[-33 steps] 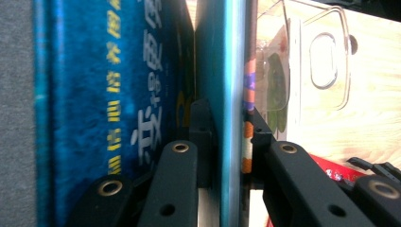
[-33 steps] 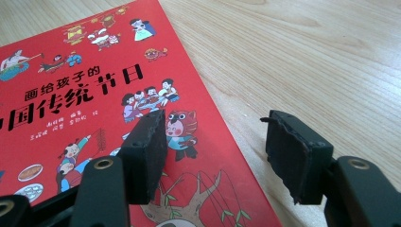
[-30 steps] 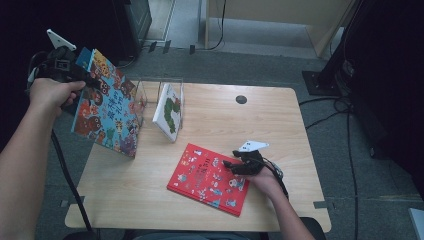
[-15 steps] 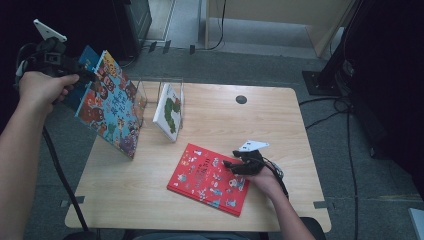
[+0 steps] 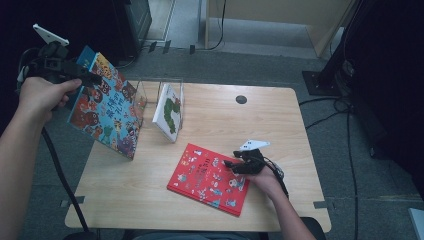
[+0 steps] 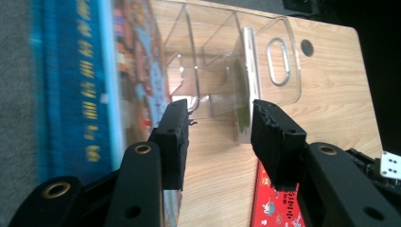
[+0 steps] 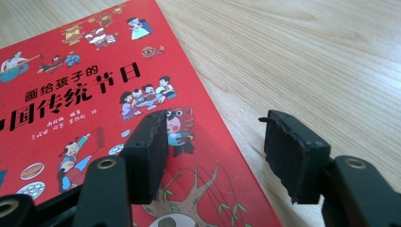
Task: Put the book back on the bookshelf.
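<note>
A large colourful picture book (image 5: 107,112) stands tilted at the table's left edge, its lower corner on the wood. My left gripper (image 5: 87,79) is at its top edge. In the left gripper view the jaws (image 6: 220,106) are apart with nothing between them, and the book's blue cover (image 6: 71,85) lies outside the left jaw. A red picture book (image 5: 210,177) lies flat near the front. My right gripper (image 5: 231,165) is open and low at its right edge. One jaw is over the red cover (image 7: 85,94) and the other over bare wood.
A clear plastic book holder (image 5: 150,92) stands at the back left of the wooden table (image 5: 240,125). A thin white book with a green picture (image 5: 167,111) leans in it. A round cable hole (image 5: 241,99) is at the back. Black equipment and cables lie on the floor at right.
My left gripper has moved up and to the left, and the colourful book's top has gone with it. The right gripper and red book have stayed put.
</note>
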Demonstrator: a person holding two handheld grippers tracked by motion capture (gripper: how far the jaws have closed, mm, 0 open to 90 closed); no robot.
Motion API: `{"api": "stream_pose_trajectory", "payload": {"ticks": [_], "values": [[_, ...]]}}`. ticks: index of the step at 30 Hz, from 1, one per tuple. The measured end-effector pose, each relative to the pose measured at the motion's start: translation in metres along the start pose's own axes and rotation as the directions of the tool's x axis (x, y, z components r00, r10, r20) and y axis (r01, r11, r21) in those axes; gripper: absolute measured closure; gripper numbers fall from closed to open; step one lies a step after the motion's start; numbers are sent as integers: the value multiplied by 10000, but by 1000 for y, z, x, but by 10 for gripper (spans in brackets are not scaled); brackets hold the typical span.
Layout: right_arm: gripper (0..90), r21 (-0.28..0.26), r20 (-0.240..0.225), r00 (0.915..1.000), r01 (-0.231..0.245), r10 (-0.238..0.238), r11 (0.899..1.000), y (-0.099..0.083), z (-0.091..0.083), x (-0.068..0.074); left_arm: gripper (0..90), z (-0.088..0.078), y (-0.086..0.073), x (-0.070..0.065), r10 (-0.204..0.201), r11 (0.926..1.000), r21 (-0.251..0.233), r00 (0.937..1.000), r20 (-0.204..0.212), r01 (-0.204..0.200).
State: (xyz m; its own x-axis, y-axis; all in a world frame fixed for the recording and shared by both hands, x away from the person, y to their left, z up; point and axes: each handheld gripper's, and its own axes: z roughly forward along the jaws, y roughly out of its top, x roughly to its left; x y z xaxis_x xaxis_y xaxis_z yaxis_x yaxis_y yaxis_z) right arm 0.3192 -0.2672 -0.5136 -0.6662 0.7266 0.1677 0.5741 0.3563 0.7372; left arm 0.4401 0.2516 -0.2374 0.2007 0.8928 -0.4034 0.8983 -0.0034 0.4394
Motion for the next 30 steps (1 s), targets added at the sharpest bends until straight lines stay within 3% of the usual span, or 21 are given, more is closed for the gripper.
{"api": "stream_pose_trajectory", "payload": {"ticks": [2,9,13,20,23,30], "values": [[427,5,126,9999,-7,7,10000,0,-2,-1,538,1,-7,-7,211,9998,-14,9997,-105,-212],[449,-354,210,9998,14,-6,9994,2,-12,-3,528,13,-31,-22,679,9977,40,9974,237,-680],[458,-324,170,9998,126,-120,9994,2,-14,-3,517,18,-43,-28,866,9961,101,9952,458,-872],[491,-604,155,9993,356,-347,9975,4,-14,-4,507,29,-68,-37,1142,9934,27,9923,471,-1144],[492,-292,115,9995,306,-302,9991,8,-12,-6,504,34,-77,-40,1197,9928,4,9914,533,-1199],[515,-216,2,9998,223,-222,9995,12,-9,-11,522,50,-99,-45,1485,9886,168,9870,612,-1497]]}}
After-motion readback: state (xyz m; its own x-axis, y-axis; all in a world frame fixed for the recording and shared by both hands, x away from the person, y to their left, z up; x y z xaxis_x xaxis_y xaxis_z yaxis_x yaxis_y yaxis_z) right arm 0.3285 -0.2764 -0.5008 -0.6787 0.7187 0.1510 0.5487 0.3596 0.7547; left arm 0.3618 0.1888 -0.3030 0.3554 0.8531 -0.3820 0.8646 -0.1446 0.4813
